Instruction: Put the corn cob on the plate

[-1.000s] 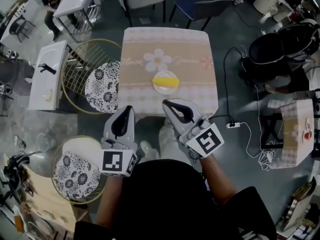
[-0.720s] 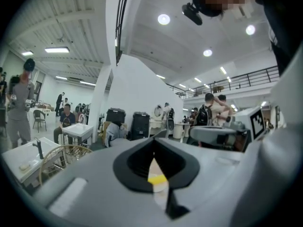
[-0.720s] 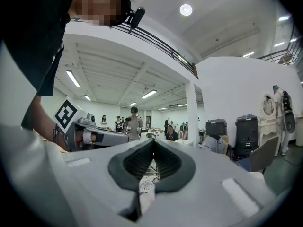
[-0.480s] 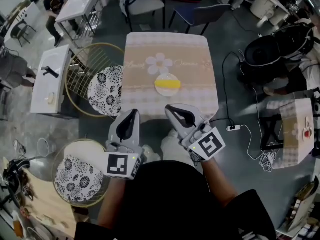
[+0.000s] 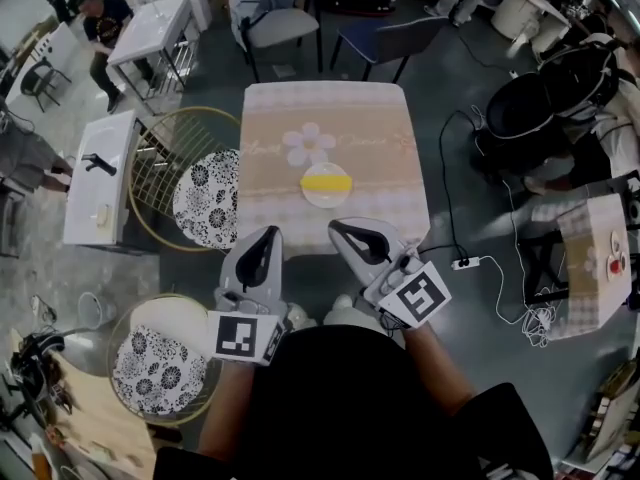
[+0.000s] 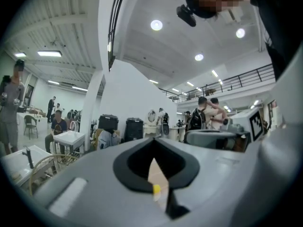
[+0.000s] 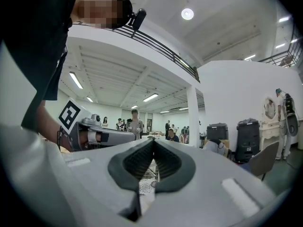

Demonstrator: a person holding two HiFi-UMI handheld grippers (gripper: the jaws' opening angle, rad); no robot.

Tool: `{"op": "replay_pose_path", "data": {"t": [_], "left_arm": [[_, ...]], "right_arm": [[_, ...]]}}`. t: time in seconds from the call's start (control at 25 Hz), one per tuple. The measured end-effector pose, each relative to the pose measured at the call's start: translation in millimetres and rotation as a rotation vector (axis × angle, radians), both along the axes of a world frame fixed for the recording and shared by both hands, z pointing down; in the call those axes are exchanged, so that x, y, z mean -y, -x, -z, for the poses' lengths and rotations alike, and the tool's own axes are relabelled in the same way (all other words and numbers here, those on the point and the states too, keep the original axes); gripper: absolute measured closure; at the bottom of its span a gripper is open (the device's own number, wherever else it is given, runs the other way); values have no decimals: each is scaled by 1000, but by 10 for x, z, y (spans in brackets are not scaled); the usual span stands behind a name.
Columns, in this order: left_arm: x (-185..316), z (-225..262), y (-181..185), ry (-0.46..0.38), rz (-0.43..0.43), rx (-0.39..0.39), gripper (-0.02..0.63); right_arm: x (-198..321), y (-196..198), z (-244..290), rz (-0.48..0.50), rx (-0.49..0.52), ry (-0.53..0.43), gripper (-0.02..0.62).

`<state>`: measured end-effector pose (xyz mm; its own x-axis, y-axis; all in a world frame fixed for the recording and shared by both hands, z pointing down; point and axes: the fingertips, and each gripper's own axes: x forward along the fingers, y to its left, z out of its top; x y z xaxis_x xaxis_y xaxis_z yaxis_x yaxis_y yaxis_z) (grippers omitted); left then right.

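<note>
Head view: a small square table (image 5: pixel 392 138) stands on a grey concrete floor in a large open room. It is covered by a beige cloth with a white flower print and a paler checked border. Two chairs (image 5: pixel 283 13) stand at its far side. To the left are two round wire-frame stools with black-and-white patterned cushions (image 5: pixel 205 198).

A pale round plate (image 5: pixel 326 197) sits near the table's near edge. The corn cob (image 5: pixel 326 181), a short yellow cylinder, lies across it. The left gripper (image 5: pixel 268 234) and the right gripper (image 5: pixel 340 226), both smooth grey plastic with black pads, hang just off the near edge. Both are apart from the plate, and the border of the cloth lies between them and it.

Left gripper view: the jaw tips meet and grip nothing. Through the diamond-shaped hollow between the black pads, a sliver of cloth and the yellow cob (image 6: pixel 156 189) show, well ahead of the gripper (image 6: pixel 152 141). White walls, round ceiling lamps and a railed balcony lie beyond.

Right gripper view: the ribbed black pads are pressed together with nothing between them (image 7: pixel 154 141). A patterned cushion shows through the slit below them.
</note>
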<state>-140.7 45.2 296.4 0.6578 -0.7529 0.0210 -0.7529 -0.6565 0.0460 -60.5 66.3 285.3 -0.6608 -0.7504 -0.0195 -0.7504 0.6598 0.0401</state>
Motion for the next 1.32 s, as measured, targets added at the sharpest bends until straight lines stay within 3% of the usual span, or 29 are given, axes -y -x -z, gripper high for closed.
{"op": "replay_pose_path", "data": {"t": [0.96, 1.12, 1.32], "left_arm": [[-16, 35, -301, -11, -39, 29, 600], [13, 40, -340, 40, -36, 20, 600], [58, -45, -280, -22, -33, 45, 600]], "right_arm": [[-31, -191, -35, -6, -21, 34, 594], [21, -178, -61, 1, -34, 41, 594], [54, -176, -36, 13, -39, 30, 594]]}}
